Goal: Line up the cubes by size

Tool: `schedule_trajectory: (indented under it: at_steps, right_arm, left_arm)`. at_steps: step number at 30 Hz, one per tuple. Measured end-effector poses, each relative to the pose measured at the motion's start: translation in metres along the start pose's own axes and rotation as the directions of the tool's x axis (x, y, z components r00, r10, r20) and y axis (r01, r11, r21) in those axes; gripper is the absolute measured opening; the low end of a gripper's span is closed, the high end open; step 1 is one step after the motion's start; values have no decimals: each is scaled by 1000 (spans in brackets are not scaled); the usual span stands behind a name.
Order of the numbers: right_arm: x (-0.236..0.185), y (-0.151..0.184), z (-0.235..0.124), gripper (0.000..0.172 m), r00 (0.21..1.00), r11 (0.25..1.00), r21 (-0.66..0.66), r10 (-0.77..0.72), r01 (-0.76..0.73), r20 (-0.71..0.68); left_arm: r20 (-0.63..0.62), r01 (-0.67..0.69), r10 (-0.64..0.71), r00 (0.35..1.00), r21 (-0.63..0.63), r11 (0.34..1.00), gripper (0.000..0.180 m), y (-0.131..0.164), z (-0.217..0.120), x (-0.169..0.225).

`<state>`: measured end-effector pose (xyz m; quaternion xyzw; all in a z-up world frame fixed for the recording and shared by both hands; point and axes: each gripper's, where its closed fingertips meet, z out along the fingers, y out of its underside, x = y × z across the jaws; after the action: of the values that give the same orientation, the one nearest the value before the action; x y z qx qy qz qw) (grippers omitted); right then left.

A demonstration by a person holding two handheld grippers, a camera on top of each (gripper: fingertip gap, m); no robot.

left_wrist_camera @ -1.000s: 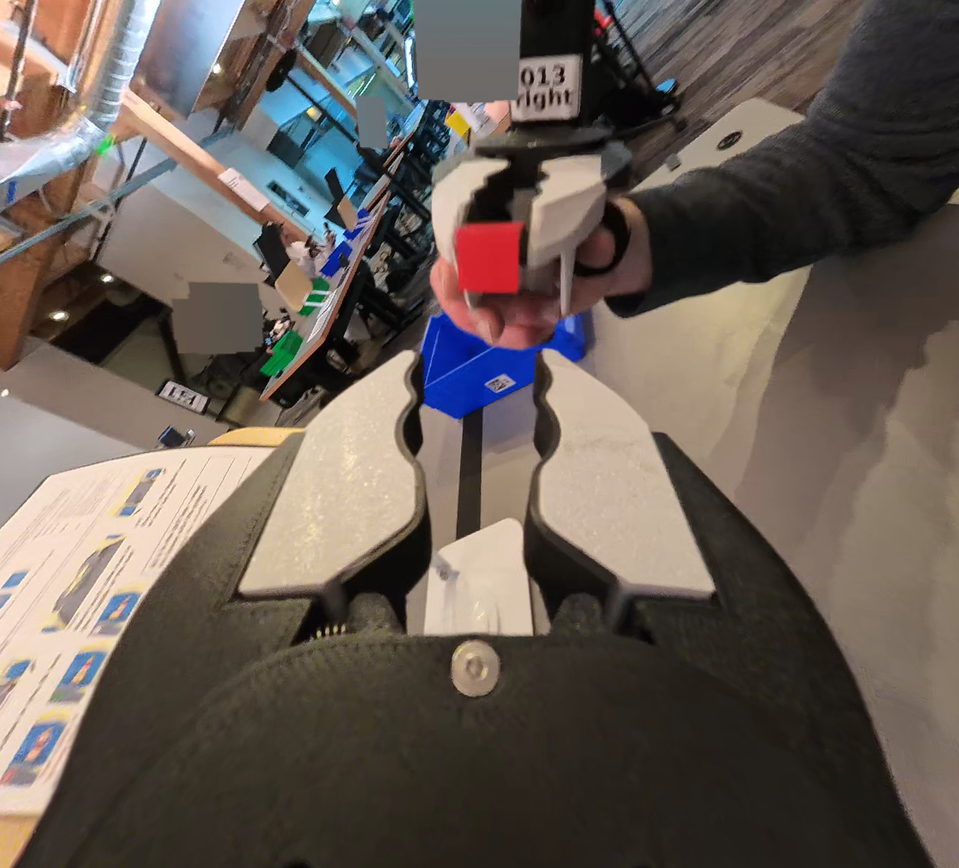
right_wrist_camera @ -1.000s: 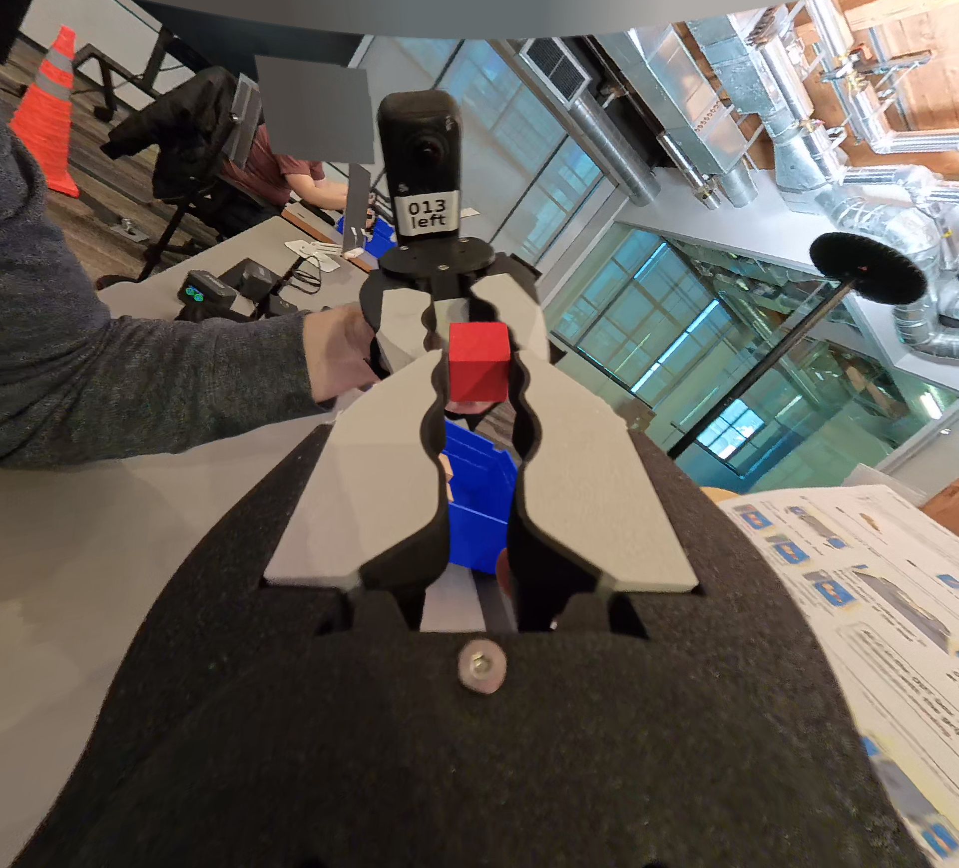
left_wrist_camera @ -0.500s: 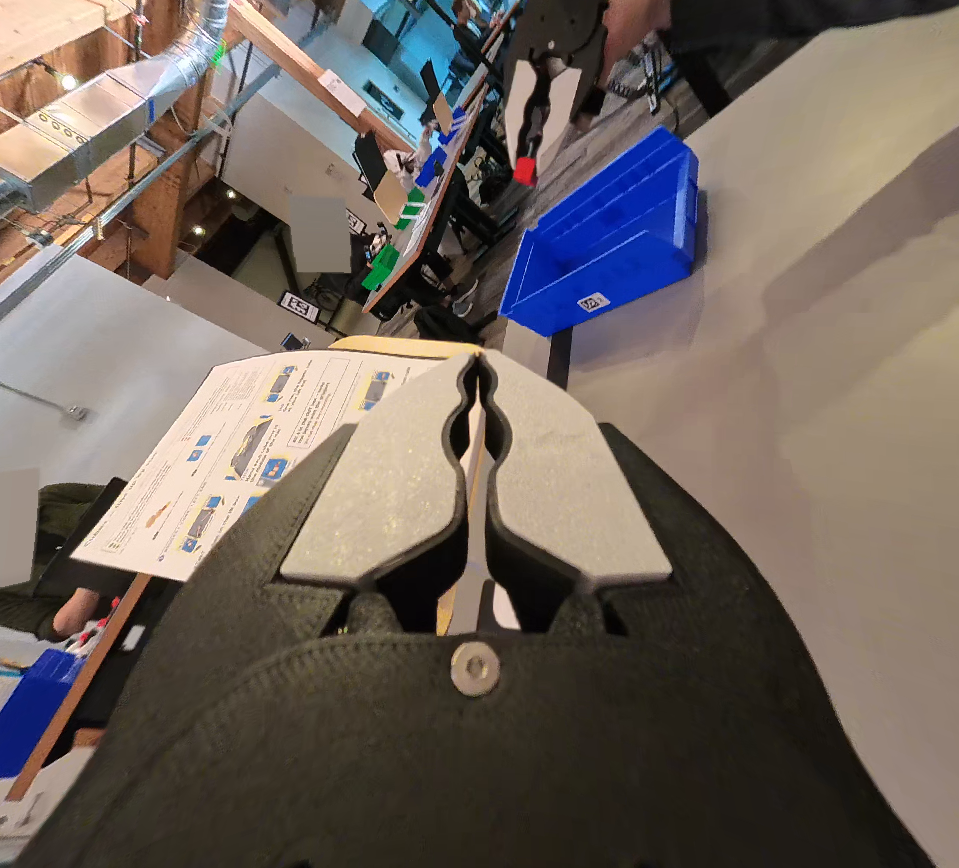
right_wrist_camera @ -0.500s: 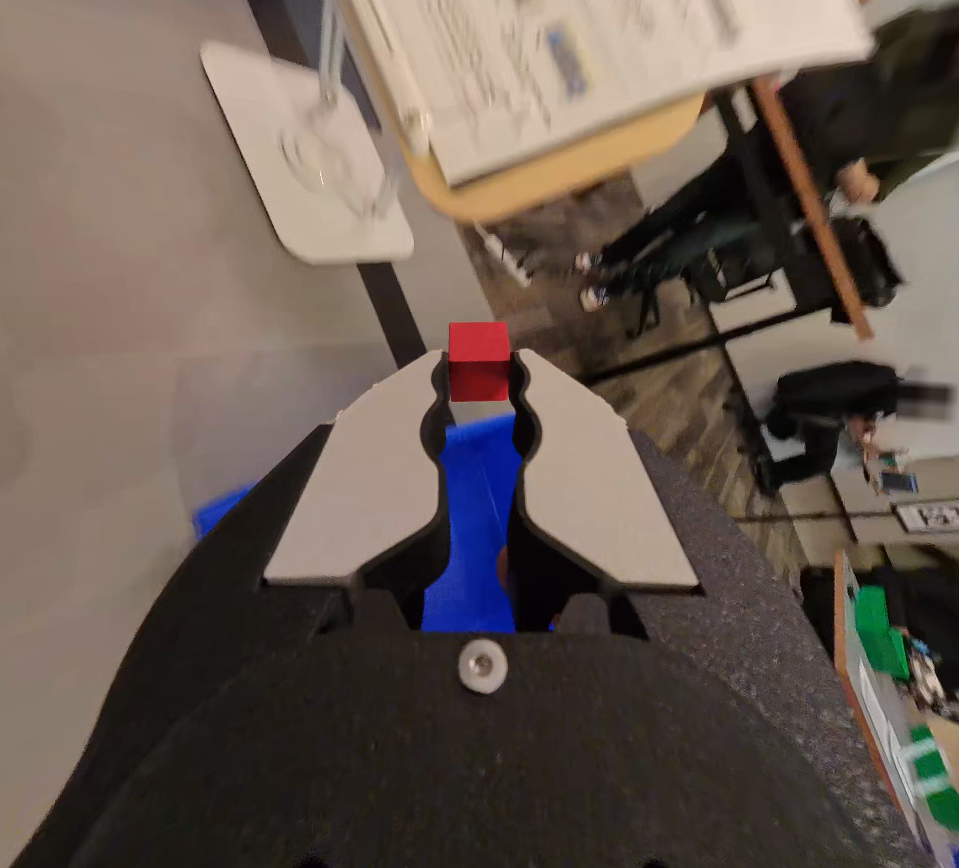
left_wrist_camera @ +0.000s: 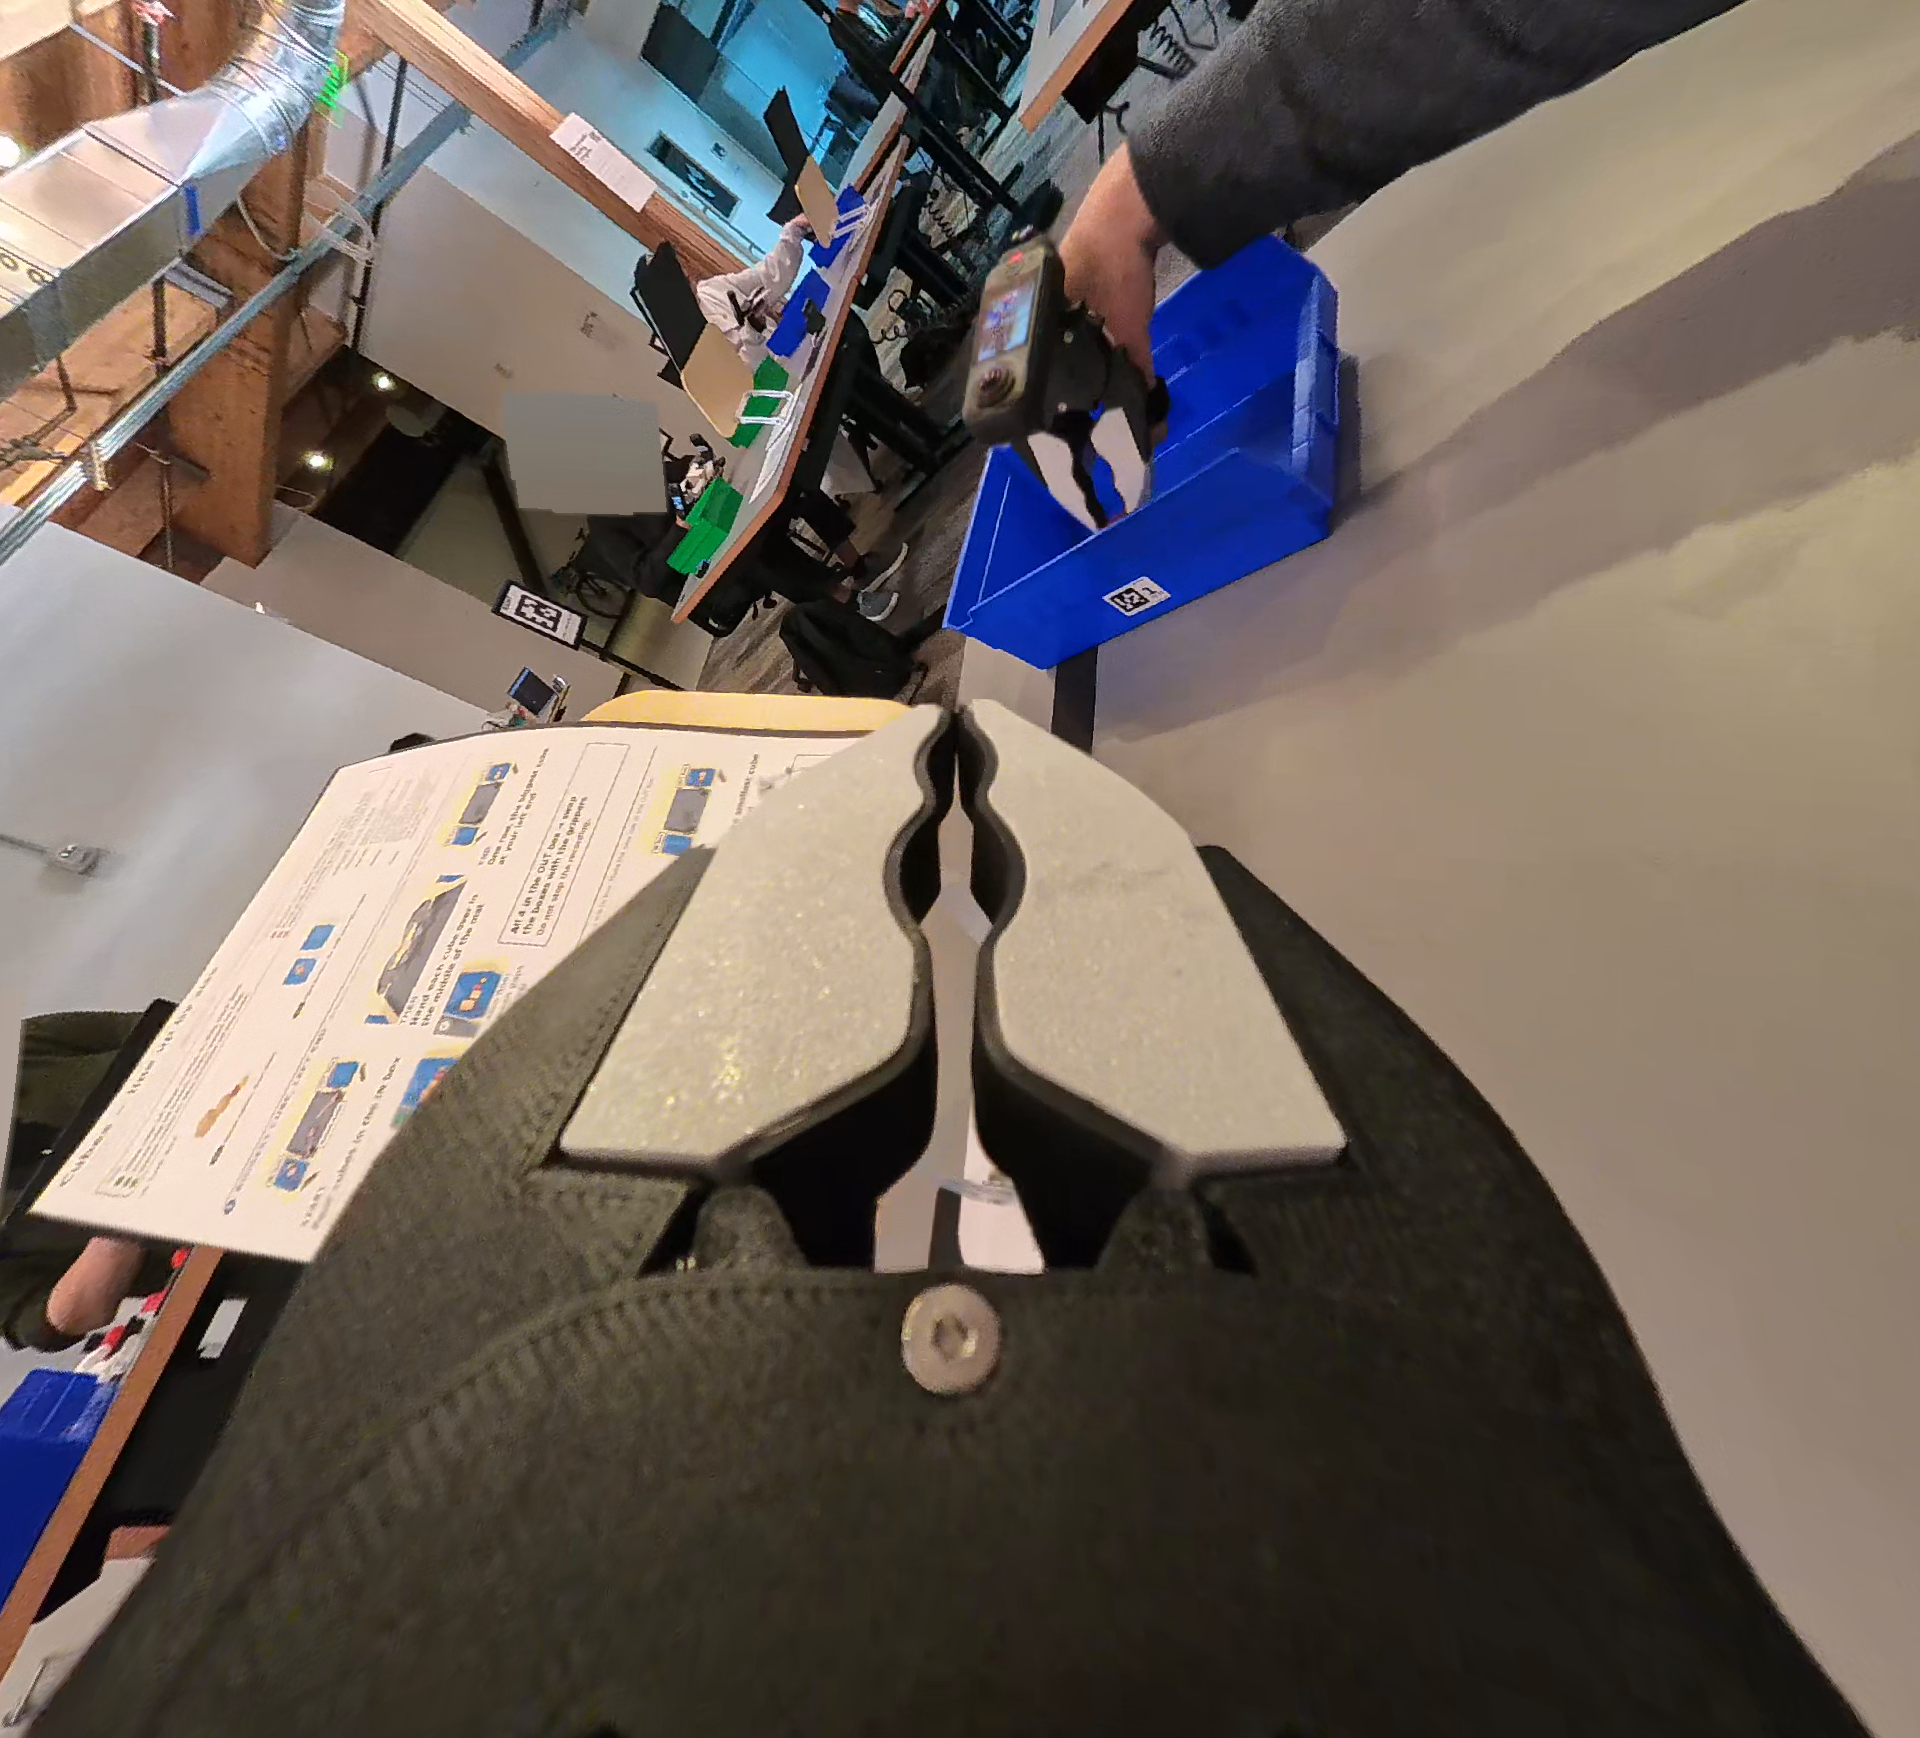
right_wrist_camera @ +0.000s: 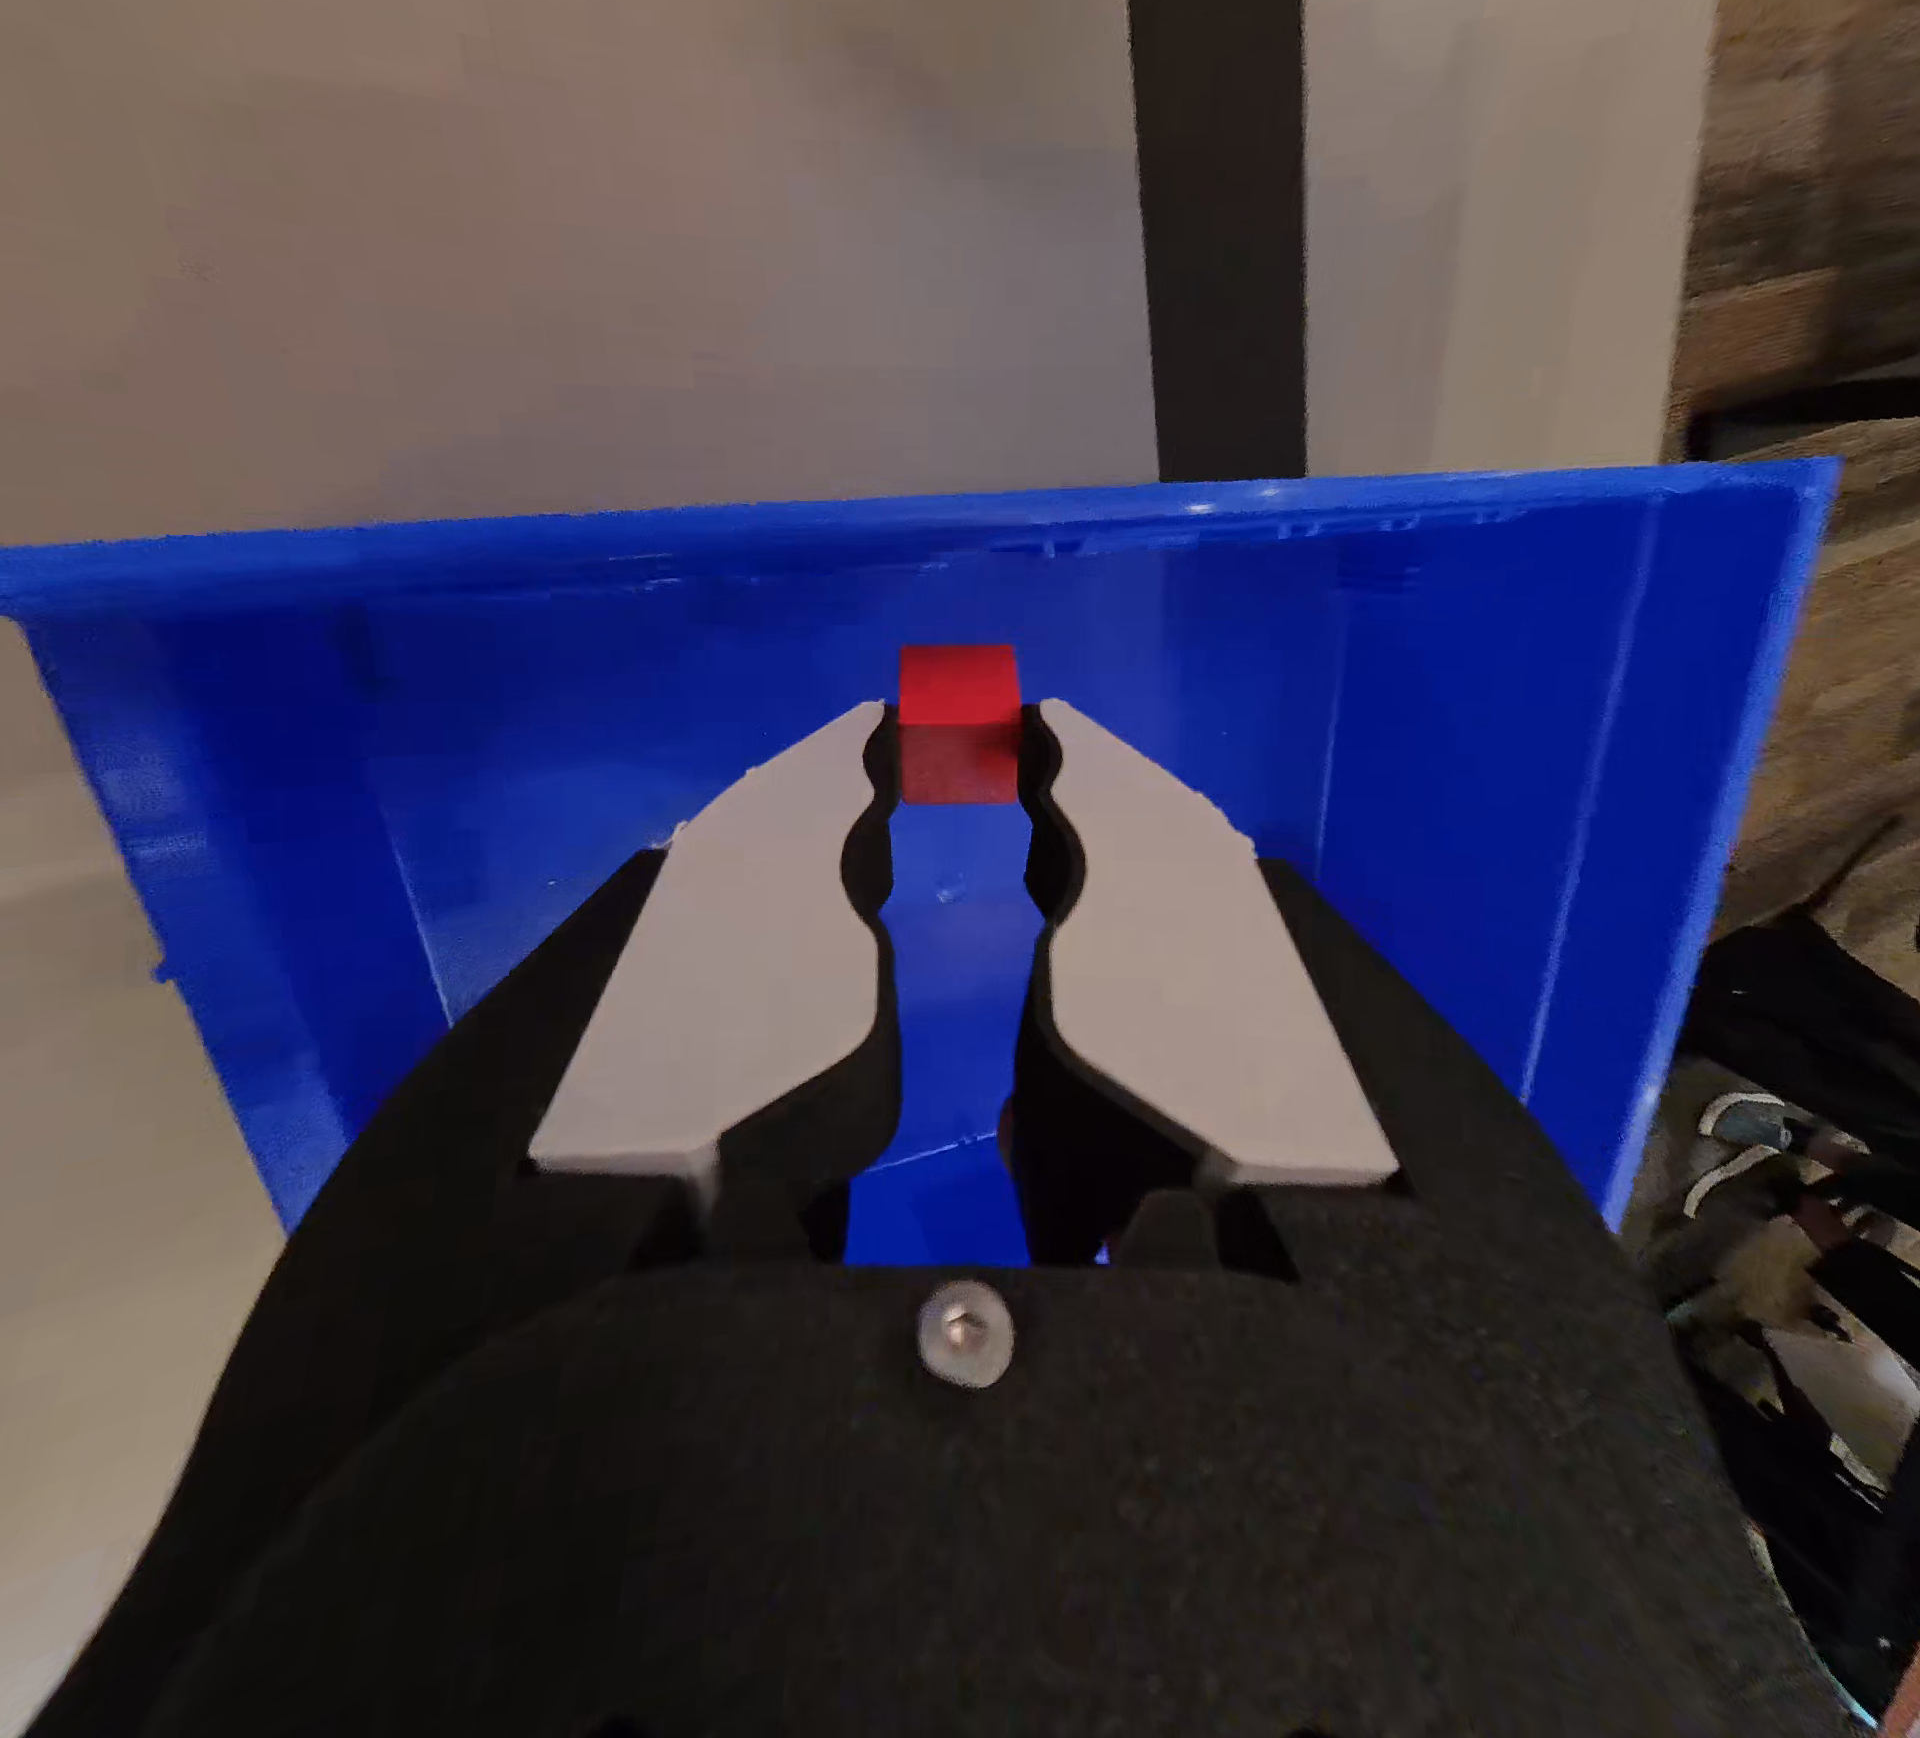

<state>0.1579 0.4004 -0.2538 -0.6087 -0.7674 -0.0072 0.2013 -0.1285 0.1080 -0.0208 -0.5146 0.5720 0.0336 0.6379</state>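
R gripper (right_wrist_camera: 958, 732) swung down into blue bin (right_wrist_camera: 1714, 753), pads clamped on red cube (right_wrist_camera: 956, 722); L gripper (left_wrist_camera: 956, 743) closed, bare.

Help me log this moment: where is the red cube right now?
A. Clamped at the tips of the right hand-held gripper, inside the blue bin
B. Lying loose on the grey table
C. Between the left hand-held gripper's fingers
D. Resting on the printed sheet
A: the red cube sits pinched between the right hand-held gripper fingertips, with the blue bin walls around it.
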Motion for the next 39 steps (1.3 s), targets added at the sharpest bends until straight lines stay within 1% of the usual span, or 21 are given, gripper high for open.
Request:
schedule_trajectory:
  at_steps: [2,6,8,15,17,24,29,35,39]
  right_arm:
    - [0,5,11,21,999,999,-31,-23,24,31]
    - [0,4,27,21,996,1000,-13,-15,16,87]
    - [0,8,34,21,994,999,-32,-19,22,104]
    - [-1,10,51,21,987,997,-55,-36,45,159]
    - [-1,11,54,21,985,995,-75,-47,60,163]
    - [0,8,56,21,984,995,-76,-44,58,175]
    - [0,5,59,21,984,996,-69,-47,60,174]
    - [1,8,62,22,983,993,-97,-53,70,174]
    - [2,7,61,31,985,995,-83,-42,57,168]
  left_arm:
    - [-10,-1,1,1000,-6,1000,0,2,5,2]
    - [-26,-1,0,1000,-29,1000,0,7,13,5]
    - [-29,3,-3,1000,-31,1000,0,9,15,6]
    - [-42,17,-19,999,-43,999,0,15,22,7]
    - [-48,18,-20,999,-51,999,0,17,25,9]
    - [-69,17,-21,997,-69,997,0,22,33,14]
    - [-76,17,-23,997,-74,997,0,24,35,15]
    - [-84,13,-20,996,-80,997,0,25,37,17]
    - [-89,12,-20,996,-88,996,0,27,38,18]
